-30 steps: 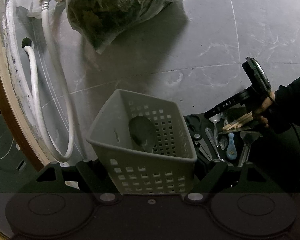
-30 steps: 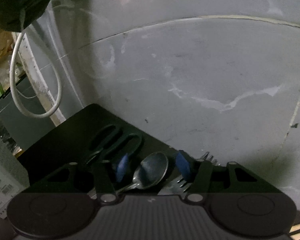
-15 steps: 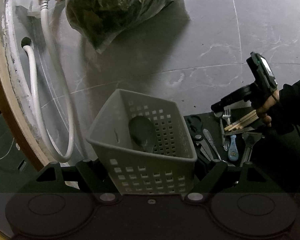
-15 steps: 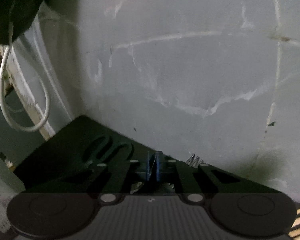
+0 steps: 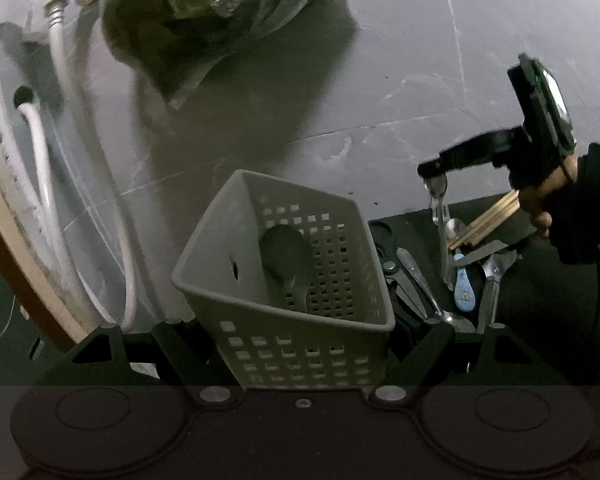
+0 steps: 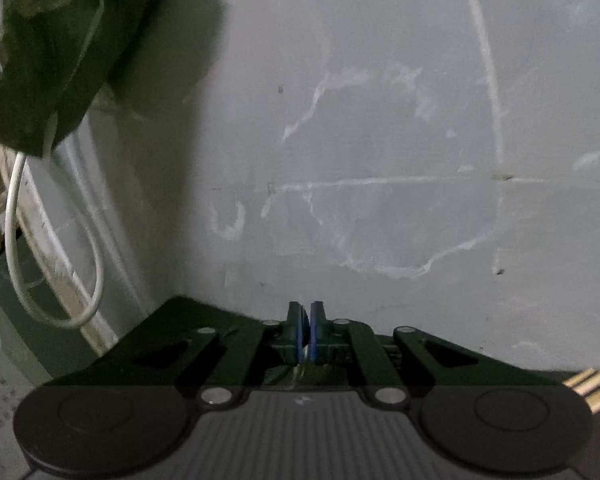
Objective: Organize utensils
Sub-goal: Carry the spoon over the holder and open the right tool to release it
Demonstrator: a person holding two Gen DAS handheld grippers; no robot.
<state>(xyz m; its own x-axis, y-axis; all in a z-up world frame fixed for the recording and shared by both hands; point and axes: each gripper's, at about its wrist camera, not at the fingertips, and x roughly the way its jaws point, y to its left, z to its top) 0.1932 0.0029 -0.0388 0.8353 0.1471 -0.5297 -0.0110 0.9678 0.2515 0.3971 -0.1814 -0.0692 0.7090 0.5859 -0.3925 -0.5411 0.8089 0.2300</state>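
Right hand-held gripper (image 5: 430, 170) clamped on spoon (image 5: 440, 216).

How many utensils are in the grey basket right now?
1: a dark spoon-shaped utensil standing inside the grey perforated plastic basket, against its far wall. The near wall may hide others.

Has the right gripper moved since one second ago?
Yes. The right gripper has risen, lifting a spoon off the black mat.
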